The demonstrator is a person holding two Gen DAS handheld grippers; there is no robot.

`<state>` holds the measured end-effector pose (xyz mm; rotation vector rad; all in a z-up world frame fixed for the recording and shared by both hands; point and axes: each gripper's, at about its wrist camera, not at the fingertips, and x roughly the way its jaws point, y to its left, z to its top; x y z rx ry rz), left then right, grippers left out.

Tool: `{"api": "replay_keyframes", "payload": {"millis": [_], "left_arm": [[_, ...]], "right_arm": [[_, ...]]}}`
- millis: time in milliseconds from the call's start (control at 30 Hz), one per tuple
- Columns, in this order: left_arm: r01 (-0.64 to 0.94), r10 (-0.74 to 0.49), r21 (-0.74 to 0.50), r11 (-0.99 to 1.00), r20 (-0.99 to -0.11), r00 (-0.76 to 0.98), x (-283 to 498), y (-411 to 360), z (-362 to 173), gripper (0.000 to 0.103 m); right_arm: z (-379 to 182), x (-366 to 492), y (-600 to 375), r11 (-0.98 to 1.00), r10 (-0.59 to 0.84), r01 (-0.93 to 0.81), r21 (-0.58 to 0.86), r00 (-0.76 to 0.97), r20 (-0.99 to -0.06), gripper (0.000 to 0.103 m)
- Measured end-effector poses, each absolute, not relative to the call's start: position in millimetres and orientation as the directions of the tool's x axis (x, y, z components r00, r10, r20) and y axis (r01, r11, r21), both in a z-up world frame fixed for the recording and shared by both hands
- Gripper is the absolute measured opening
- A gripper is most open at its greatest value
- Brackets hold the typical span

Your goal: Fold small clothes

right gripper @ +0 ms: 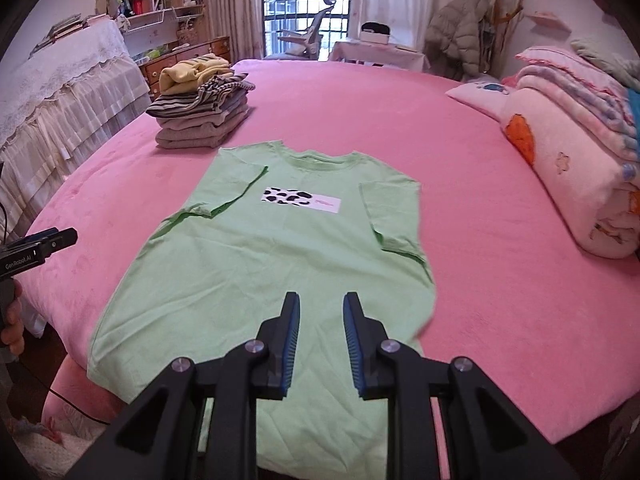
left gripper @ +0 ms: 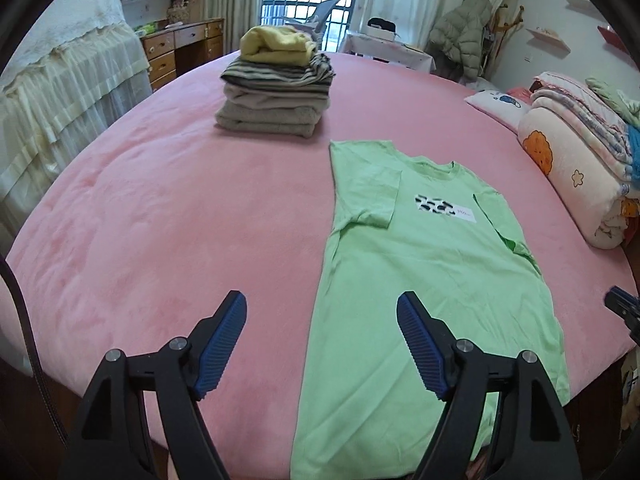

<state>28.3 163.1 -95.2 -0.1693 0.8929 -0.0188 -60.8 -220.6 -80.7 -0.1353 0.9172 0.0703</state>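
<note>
I held my left gripper [left gripper: 322, 340] above the near edge of the bed with the pink plush cover [left gripper: 168, 216], its jaws spread wide with nothing between them; the blue ribbed pads [left gripper: 222, 346] hung clear over pink cover on one side and green cloth on the other. My right gripper [right gripper: 320, 340] hovered over the lower part of the light green cotton T-shirt [right gripper: 280, 264], its jaws only narrowly apart, not pressed together, and pinching nothing; I saw cloth through the gap but no pad touched it.

The T-shirt lay flat on the bed, front up, neck away from me and hem towards me, where it drooped a little over the near edge. Both short sleeves were folded inward onto the chest, either side of a white rectangular print with black blotches [right gripper: 302, 199]. The body below the sleeves lay unfolded.

Beyond the shirt's collar, off to the left and just apart from it, stood a stack of folded clothes [left gripper: 276, 96]: grey pieces at the bottom, striped ones above, a pale yellow garment on top. At the right side of the bed lay a rolled pink quilt with cartoon patches [left gripper: 572, 176] and a pillow, well apart from the shirt.

From the right wrist view I could see my left gripper's tip at the far left, and part of the hand [right gripper: 14, 328] gripping its handle
</note>
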Motion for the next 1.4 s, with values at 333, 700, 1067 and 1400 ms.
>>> {"api": "replay_keyframes", "payload": {"millis": [333,700,1067,1400], "left_arm": [[-0.083,-0.109,-0.193,0.978,-0.802,0.587,-8,186,-130,0.076],[-0.024,-0.185,-0.233,0.972,-0.826,0.533,-32,190,-171,0.076],[-0.008,-0.278,-0.309,0.951,-0.867,0.413,-38,195,-220,0.076],[0.056,-0.33,-0.334,0.941,-0.869,0.369,-44,185,-230,0.076]], "right_arm": [[-97,-122,-261,0.992,-0.099,-0.011,-0.128,0.57,-0.816,0.023],[-139,-149,-298,0.997,-0.07,0.042,-0.057,0.51,-0.857,0.025],[-184,-151,-332,0.998,0.0,0.052,0.025,0.436,-0.9,0.043],[-205,-147,-351,0.998,0.014,0.048,0.037,0.404,-0.915,0.043]]}}
